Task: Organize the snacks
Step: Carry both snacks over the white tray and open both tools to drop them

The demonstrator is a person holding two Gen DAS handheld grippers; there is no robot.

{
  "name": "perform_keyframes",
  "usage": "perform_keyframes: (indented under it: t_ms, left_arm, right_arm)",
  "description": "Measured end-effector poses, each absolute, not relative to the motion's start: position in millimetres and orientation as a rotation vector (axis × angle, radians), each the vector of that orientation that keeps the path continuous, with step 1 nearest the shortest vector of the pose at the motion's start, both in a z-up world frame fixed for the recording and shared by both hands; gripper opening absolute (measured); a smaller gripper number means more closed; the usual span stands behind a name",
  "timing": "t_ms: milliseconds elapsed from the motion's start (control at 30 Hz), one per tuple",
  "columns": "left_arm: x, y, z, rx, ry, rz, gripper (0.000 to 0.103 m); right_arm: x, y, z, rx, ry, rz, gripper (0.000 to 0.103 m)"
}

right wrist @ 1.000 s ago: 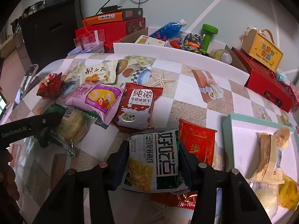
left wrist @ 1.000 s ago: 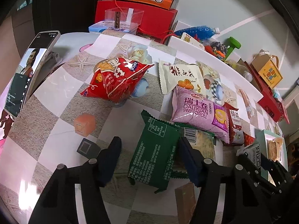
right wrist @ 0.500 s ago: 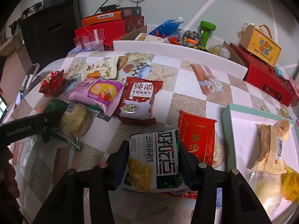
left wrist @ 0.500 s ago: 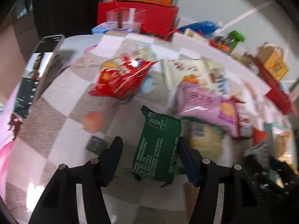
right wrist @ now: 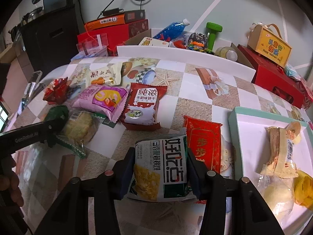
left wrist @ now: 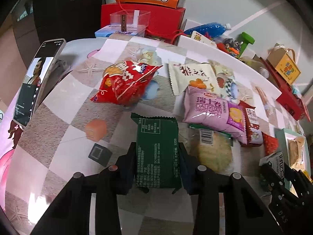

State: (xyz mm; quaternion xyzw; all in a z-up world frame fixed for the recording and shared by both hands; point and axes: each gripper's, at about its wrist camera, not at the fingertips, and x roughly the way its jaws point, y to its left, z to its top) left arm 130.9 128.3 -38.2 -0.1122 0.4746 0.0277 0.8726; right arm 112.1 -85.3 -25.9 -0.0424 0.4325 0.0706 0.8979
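Pick-up step. Left gripper (left wrist: 157,162) just squeezed shut on green snack pack (left wrist: 156,152), low on checkered table (left wrist: 58,98). Right gripper (right wrist: 160,168) clamped on white corn snack bag (right wrist: 162,166). Next, likely: lift both, carry to teal tray (right wrist: 252,129), drop inside beside cakes.

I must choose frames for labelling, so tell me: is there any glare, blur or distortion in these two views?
Left wrist view: sharp, strong fisheye bending, window glare on the tablecloth at lower left. Right wrist view: sharp too, table edge curved, soft sheen on the white-and-green packet.
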Motion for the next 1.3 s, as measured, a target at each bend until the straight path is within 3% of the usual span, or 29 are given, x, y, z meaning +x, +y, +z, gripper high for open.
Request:
perform_keyframes:
  t_ms: [833, 1300]
  left_arm:
    - [113, 69, 20, -0.216, 0.853, -0.145, 0.041]
    - [108, -15, 26, -0.131, 0.855, -0.343, 0.041]
  right_arm:
    - [72, -125, 30, 0.005, 0.780, 0.077, 0.052]
    - [54, -232, 50, 0.126, 0.721, -0.191, 0.052]
